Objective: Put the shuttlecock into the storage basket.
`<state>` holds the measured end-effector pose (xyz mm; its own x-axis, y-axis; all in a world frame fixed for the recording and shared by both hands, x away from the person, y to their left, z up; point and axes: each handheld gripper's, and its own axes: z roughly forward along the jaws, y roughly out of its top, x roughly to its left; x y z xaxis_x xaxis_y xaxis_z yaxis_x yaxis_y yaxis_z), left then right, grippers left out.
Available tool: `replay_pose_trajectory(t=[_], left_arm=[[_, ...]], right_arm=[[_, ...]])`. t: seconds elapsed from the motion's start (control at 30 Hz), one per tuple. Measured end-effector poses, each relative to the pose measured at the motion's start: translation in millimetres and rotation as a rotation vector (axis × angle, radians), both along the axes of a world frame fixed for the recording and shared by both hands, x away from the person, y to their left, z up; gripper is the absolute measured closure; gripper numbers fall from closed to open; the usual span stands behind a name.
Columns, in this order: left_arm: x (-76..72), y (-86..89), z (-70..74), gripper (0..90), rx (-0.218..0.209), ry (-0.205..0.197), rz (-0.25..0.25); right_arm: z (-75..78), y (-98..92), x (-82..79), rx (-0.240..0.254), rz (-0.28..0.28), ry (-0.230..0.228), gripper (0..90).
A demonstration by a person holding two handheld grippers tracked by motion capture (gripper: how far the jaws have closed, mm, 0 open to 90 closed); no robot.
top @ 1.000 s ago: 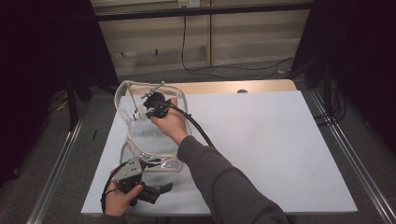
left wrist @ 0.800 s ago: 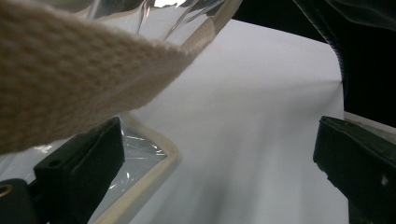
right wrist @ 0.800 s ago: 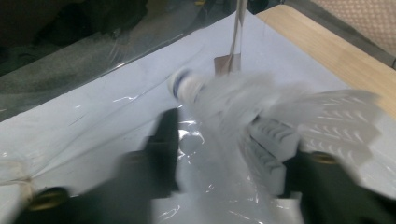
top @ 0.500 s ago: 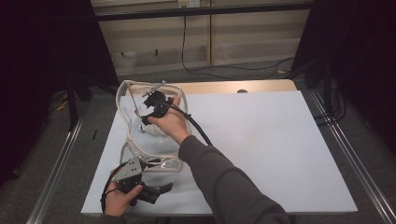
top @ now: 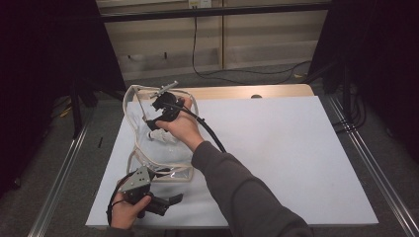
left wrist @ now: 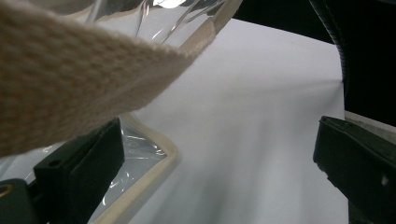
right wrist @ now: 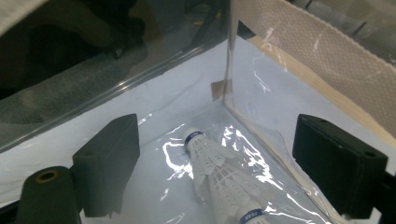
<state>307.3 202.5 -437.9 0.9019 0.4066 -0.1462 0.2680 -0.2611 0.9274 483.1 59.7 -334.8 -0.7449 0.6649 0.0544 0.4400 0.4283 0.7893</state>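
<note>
- Count: one clear plastic bag with cream woven trim and strap [top: 163, 163] stands open on the white table sheet [top: 296, 148]; inside it I count two white feathered shuttlecocks [right wrist: 219, 179], lying together on the bag's floor, one with a blue-banded cork towards the far corner, the other with its banded cork nearest my camera.
- Count: two grippers, one in each of my hands.
- Right hand: my forearm in a grey sleeve [top: 242, 192] reaches forward and across to the left, over the bag's mouth. The right gripper [top: 157, 114] is angled down into the bag's far part.
- Right gripper state: its two black jaws stand wide apart and have just been opening. Nothing is pressed between the pads; the shuttlecocks lie below and between them, apart from both.
- Left hand: it sits low at the near left edge of the table, wrist close to the edge, with the left gripper [top: 163, 202] pointing right, roughly level.
- Left gripper state: jaws are spread wide, holding nothing. In its own view the bag's trimmed lower corner [left wrist: 154, 158] lies just beside the left-hand jaw, and the woven strap [left wrist: 74, 79] hangs across the top, in front of the camera.
- Position of the bag: it stands on the left part of the sheet, between my two grippers, its near corner just beside the left gripper.
</note>
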Motion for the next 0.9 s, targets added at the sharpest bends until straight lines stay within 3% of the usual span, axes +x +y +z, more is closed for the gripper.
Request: replay_pose_trajectory(t=[0.4,0.9], left_arm=[[-0.7,-0.7,0.2,1.9,0.002,0.001,-0.003],[-0.7,-1.6,0.5,2.0,0.009,-0.002,-0.005]], right_arm=[[27.9,-14.9,-10.3,0.034,0.045,0.052,9.6],[53.4,-29.7,-28.4,0.059,0.115,0.04,4.7]])
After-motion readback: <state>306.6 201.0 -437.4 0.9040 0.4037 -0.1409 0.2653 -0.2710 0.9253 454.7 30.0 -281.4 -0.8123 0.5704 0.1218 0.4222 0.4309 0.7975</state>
